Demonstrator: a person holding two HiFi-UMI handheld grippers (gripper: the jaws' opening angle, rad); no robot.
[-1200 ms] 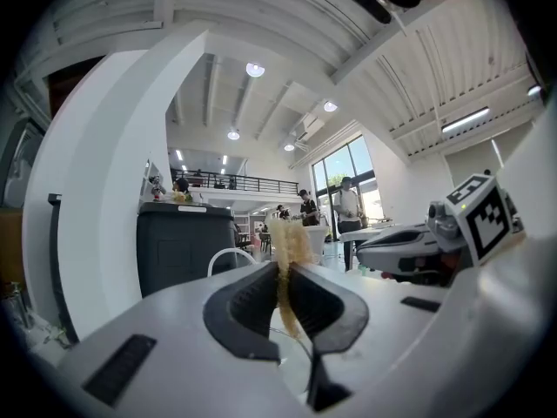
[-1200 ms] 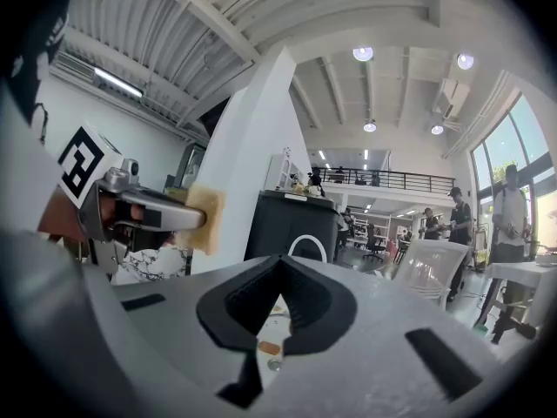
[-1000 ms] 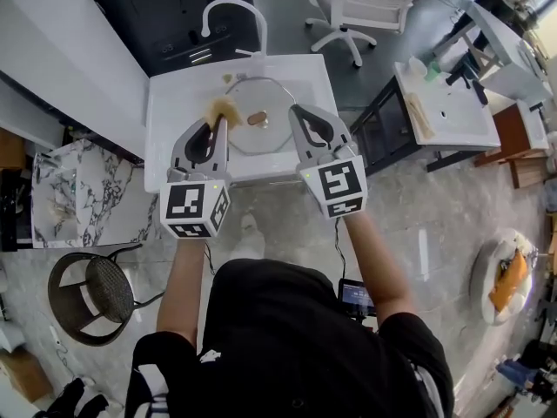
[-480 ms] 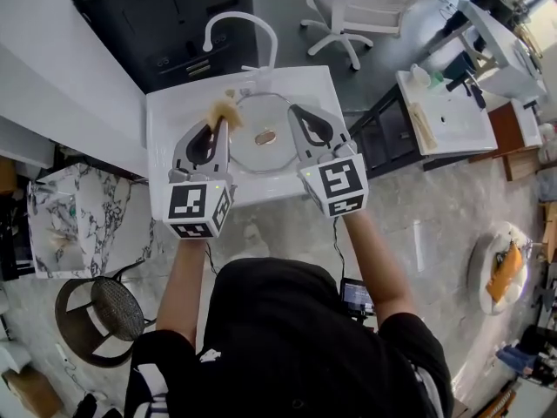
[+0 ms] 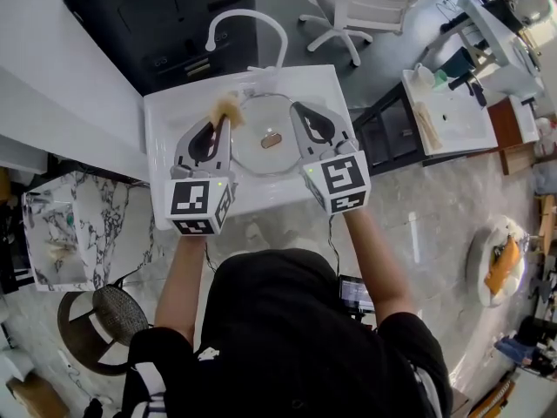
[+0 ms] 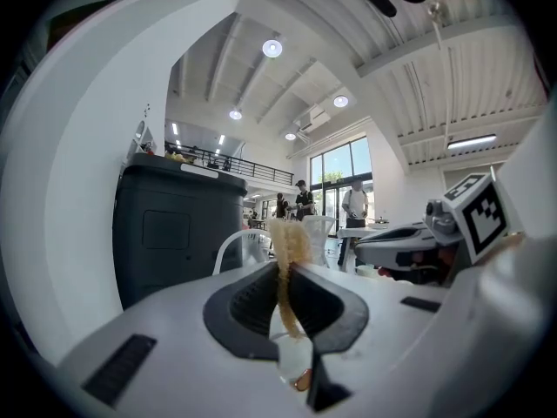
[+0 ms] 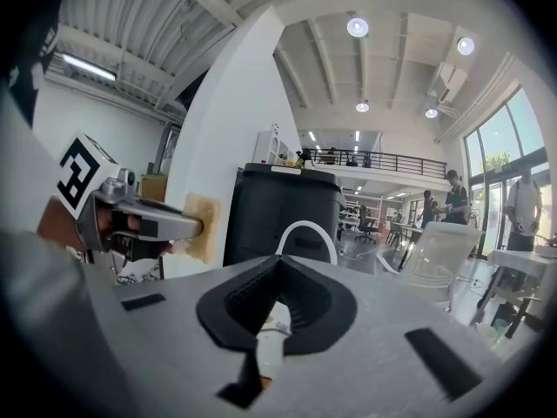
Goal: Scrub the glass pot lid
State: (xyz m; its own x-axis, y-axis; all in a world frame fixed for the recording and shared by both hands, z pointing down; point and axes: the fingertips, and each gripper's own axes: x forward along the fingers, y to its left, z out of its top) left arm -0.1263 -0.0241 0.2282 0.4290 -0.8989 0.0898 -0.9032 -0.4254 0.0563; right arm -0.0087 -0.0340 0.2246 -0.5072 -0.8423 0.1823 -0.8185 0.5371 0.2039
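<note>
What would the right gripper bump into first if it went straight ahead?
Probably the white faucet, which stands straight beyond the shut fingers of the right gripper; how far off is unclear.

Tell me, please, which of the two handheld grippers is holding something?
The left gripper, shut on the tan scrubbing sponge; the right gripper is shut with nothing between its jaws.
</note>
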